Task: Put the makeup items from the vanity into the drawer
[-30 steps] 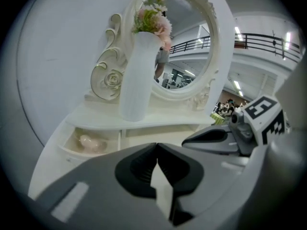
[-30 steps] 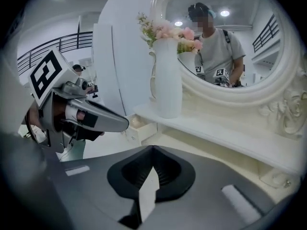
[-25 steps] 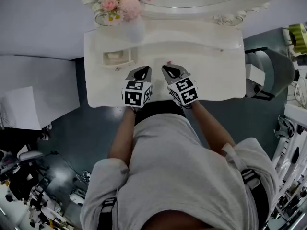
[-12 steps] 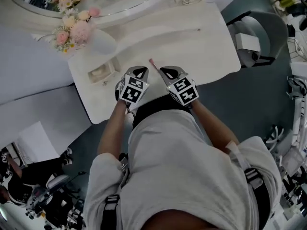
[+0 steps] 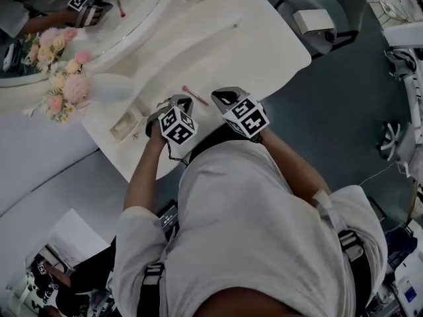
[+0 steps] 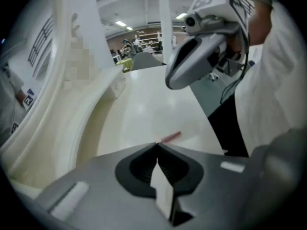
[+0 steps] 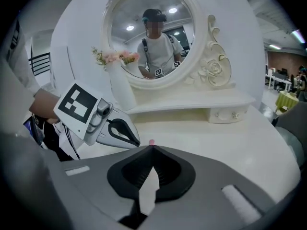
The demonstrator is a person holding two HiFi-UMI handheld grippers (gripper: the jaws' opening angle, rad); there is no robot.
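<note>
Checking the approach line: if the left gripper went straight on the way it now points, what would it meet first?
Probably the pink makeup stick, lying on the vanity top just past the left gripper's shut tips. Depth is unclear, so it might touch that top first.

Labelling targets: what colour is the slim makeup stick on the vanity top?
The makeup stick is pink; clearest in the head view.

vanity [image 5: 254, 48]: white | on top: pink stick [image 5: 195, 96]; flower vase [image 5: 112, 86]
</note>
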